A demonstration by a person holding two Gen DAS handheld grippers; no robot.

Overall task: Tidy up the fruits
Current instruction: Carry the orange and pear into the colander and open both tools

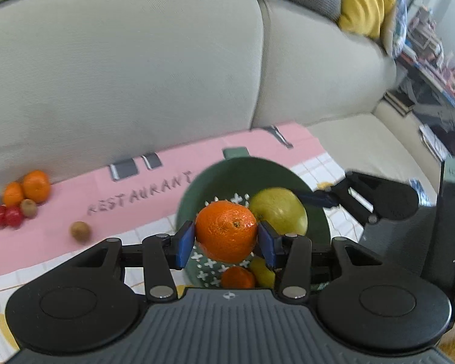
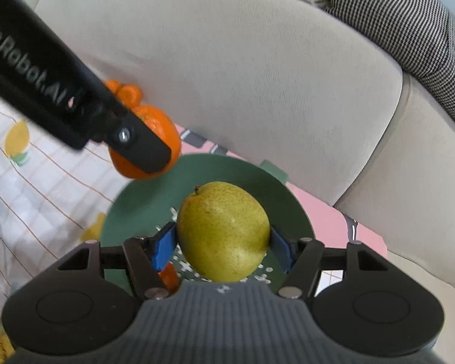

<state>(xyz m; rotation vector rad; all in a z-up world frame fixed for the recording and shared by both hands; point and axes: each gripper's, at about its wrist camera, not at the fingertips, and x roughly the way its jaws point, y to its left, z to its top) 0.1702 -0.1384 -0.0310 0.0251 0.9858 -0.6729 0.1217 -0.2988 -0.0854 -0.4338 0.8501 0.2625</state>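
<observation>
Loose fruit, far left: two oranges point(image 1: 30, 188), red fruits point(image 1: 6, 216) and two kiwis point(image 1: 80, 231) are seen lying on the pink mat point(image 1: 136, 194), well apart from the bowl.
Left hand-held gripper point(image 1: 226, 241): its blue pads are pressed on either side of an orange point(image 1: 226, 230), which is held lifted above the near half of the green bowl point(image 1: 194, 188).
Bowl contents: another orange point(image 1: 238, 277) and a yellow fruit point(image 1: 262, 271) are already seen inside, on the white-patterned bottom.
Right hand-held gripper point(image 2: 223, 247): a yellow-green pear point(image 2: 223, 232) is pinched between its pads, the stem end pointing up and away, so the long axis runs roughly along the fingers.
Pear's place: it is held above the middle of the bowl, just to the right of the held orange; whether the two fruits touch cannot be told.
Deciding relation: the bowl lies directly below both grippers, so a short lowering and release is judged to be all that is needed.
Nearer hand: the right is judged better centred; the left fruit sits close to the rim.
Risk: the fruits may bump if both are released together.
</observation>
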